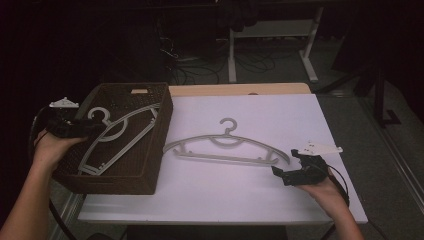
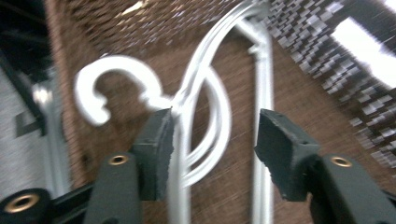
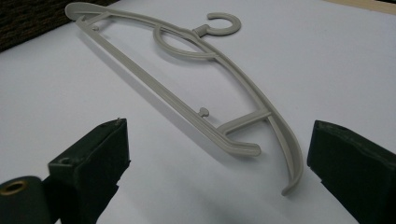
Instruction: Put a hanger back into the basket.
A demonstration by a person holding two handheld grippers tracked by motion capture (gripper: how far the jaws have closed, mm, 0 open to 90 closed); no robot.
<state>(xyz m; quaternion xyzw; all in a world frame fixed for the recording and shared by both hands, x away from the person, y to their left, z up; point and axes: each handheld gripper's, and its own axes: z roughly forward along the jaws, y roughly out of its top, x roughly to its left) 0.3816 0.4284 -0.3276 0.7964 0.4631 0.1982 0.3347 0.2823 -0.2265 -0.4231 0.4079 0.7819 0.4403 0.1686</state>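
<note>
A: Basket (image 1: 150,175) noted at the left of the white table (image 1: 310,115), dark woven. One grey hanger (image 1: 117,137) is seen lying inside it, hook toward the left wall.

B: Left gripper (image 1: 97,127) state?

A: Jaws are held apart over that hanger's neck; in the left gripper view the hanger (image 2: 201,107) passes between the pads (image 2: 156,144), one pad just beside it, no squeeze observed. Released.

B: Second hanger (image 1: 227,147)?

A: Recorded flat on the table, right of the basket, hook pointing away from the person.

B: Right gripper (image 1: 282,175)?

A: Jaws spread wide, nothing clamped; the hanger's near end (image 3: 285,154) lies ahead between them.
</note>
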